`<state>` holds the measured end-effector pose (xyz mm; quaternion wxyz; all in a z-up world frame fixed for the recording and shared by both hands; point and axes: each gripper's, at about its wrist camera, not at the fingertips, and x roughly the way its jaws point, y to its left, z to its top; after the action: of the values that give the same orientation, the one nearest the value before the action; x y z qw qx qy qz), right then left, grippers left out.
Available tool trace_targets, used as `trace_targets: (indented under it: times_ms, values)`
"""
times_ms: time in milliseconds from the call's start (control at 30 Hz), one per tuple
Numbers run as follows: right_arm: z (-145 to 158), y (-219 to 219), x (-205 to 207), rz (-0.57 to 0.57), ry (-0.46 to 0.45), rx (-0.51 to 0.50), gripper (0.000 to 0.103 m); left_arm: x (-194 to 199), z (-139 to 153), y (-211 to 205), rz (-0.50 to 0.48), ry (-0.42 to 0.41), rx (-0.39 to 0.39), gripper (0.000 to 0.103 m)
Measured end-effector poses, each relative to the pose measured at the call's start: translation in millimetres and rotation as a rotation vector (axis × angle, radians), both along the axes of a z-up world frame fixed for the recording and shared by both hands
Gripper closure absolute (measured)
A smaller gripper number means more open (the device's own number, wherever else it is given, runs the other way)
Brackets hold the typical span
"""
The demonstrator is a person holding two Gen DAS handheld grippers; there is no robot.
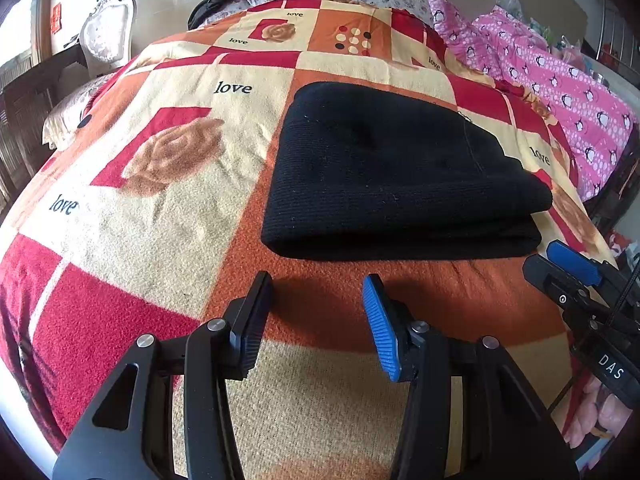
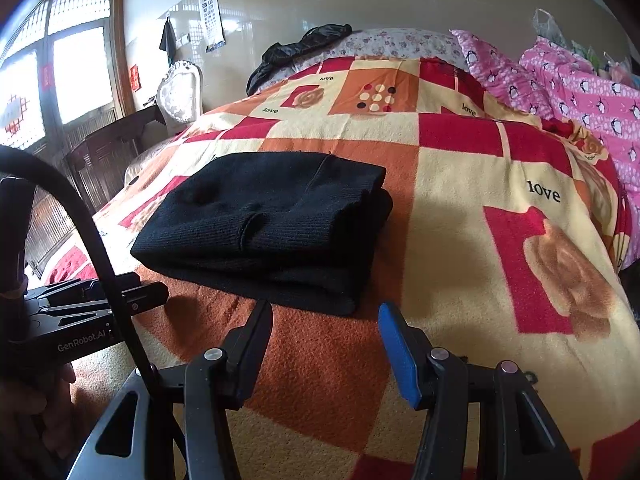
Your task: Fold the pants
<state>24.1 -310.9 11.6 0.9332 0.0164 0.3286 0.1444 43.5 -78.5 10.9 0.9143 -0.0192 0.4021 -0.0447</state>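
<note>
Black pants (image 1: 400, 176) are lying folded in a compact stack on a patchwork blanket (image 1: 168, 216), just beyond the left gripper (image 1: 318, 320) and right gripper (image 2: 326, 344), both gaping and gripping nothing. Only the right view is showing the bright windowed doors (image 2: 52, 80) at far left.

Black pants (image 1: 400, 176) folded into a compact stacked rectangle, lying flat on the bed blanket.

Ribbed knit fabric, plain black. Several layers are stacked, with the rounded fold edge turned toward the cameras and the layered ends seen at the right side in the right wrist view (image 2: 272, 224). A seam line is seen running across the top layer. The top surface is slightly dimpled. The bundle is touched by nothing and rests on the orange and cream squares.
</note>
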Motion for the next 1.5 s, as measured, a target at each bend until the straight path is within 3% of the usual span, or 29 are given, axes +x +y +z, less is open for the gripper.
trace_targets:
  times_ms: [333, 433, 567, 667, 767, 833, 867, 900, 1033, 1133, 1267, 1300, 1367, 1467, 1500]
  values:
    - [4.0, -3.9, -3.1, 0.002, -0.020, 0.038, 0.050, 0.5, 0.1, 3.3, -0.013, 0.001, -0.036, 0.052]
    - [13.2, -17.7, -4.6, 0.016, -0.036, 0.151, 0.050, 0.0, 0.4, 10.4, -0.029, -0.004, -0.102, 0.050]
    - [33.8, -33.8, 9.8, -0.016, -0.071, 0.283, 0.050, -2.4, -0.5, 28.6, -0.036, -0.017, -0.254, 0.050]
    - [46.1, -21.2, 30.7, 0.087, -0.066, 0.308, 0.050, -3.1, -0.6, 35.6, -0.037, -0.021, -0.321, 0.050]
    - [51.4, 9.1, 52.0, 0.232, -0.041, 0.249, 0.050, -2.7, 0.7, 34.6, -0.035, -0.021, -0.305, 0.050]
    - [40.5, 24.4, 63.2, 0.293, 0.027, 0.178, 0.050, -3.1, 1.5, 33.6, -0.034, -0.021, -0.296, 0.050]
    - [25.9, 33.0, 70.5, 0.299, 0.100, 0.102, 0.050, -3.3, 1.6, 34.6, -0.034, -0.021, -0.300, 0.050]
    - [14.1, 38.2, 70.1, 0.315, 0.101, 0.023, 0.050, -3.6, 1.4, 34.7, -0.033, -0.021, -0.306, 0.050]
    - [23.3, 49.8, 69.1, 0.318, 0.093, -0.078, 0.054, -4.0, 1.2, 33.7, -0.031, -0.022, -0.306, 0.050]
    - [45.9, 55.3, 72.7, 0.312, 0.126, -0.088, 0.054, -3.4, 0.9, 34.5, -0.031, -0.025, -0.315, 0.050]
    - [85.3, 53.0, 94.4, 0.268, 0.028, -0.007, 0.050, -4.0, 1.1, 33.7, -0.030, -0.025, -0.312, 0.050]
    - [88.3, 58.9, 106.1, 0.273, 0.027, -0.002, 0.043, -3.8, 1.0, 34.4, -0.031, -0.025, -0.316, 0.050]
    - [76.4, 77.4, 132.5, 0.299, 0.087, -0.054, 0.033, -3.9, 1.2, 34.9, -0.031, -0.024, -0.319, 0.050]
    - [26.7, 98.3, 164.4, 0.300, 0.269, -0.192, 0.030, -4.0, 1.4, 35.4, -0.032, -0.022, -0.323, 0.050]
    - [28.5, 95.8, 161.9, 0.297, 0.198, -0.165, 0.027, -4.2, 1.4, 35.6, -0.033, -0.021, -0.325, 0.050]
